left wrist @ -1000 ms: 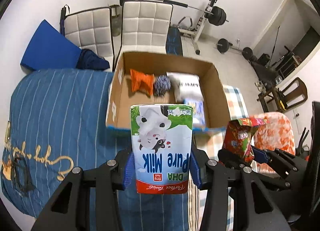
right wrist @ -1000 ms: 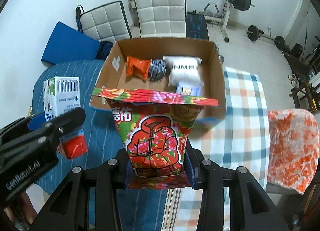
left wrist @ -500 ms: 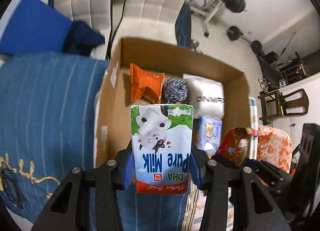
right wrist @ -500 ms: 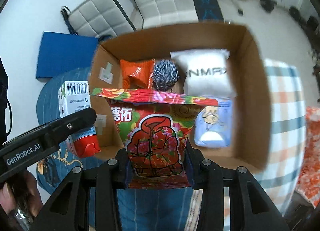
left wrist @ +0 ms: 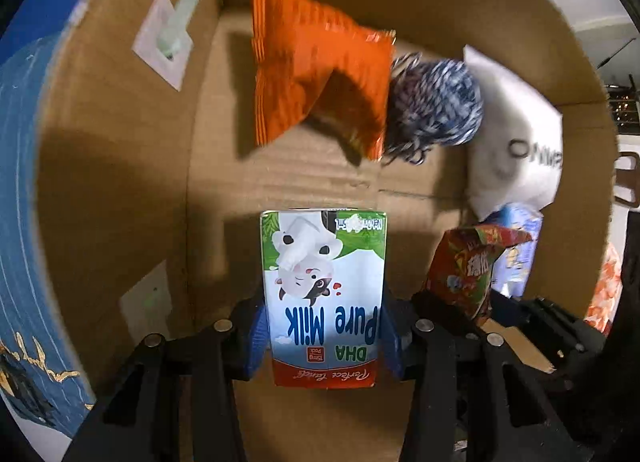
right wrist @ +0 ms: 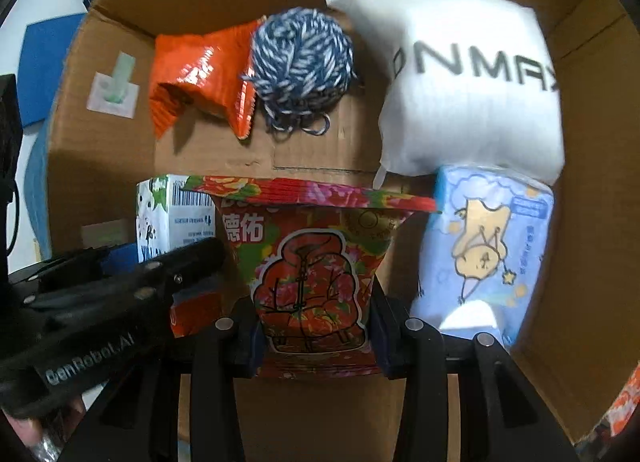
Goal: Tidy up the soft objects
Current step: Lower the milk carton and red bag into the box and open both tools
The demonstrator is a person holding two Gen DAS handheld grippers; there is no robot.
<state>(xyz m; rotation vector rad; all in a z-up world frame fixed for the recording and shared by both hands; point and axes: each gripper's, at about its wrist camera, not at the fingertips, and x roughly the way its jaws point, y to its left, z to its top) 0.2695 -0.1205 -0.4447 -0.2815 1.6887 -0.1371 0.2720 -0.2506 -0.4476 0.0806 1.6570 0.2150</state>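
Left wrist view: the left gripper (left wrist: 324, 332) clamps the white-and-green "Pure Milk" carton (left wrist: 323, 294) between its blue pads inside the brown cardboard box (left wrist: 112, 149), long axis along the fingers, print upside down. Right wrist view: the right gripper (right wrist: 316, 336) pinches the red floral snack bag (right wrist: 316, 270), its crimped top edge pointing away from the camera, just beside the pale blue tissue pack (right wrist: 488, 254).

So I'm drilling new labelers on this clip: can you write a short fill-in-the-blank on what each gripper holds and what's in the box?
1. The left gripper is shut on a carton printed "Pure ____".
2. The right gripper holds a red floral ____.
3. The ball of yarn lies between the orange packet and the white ____.

Missing: Milk; bag; pillow
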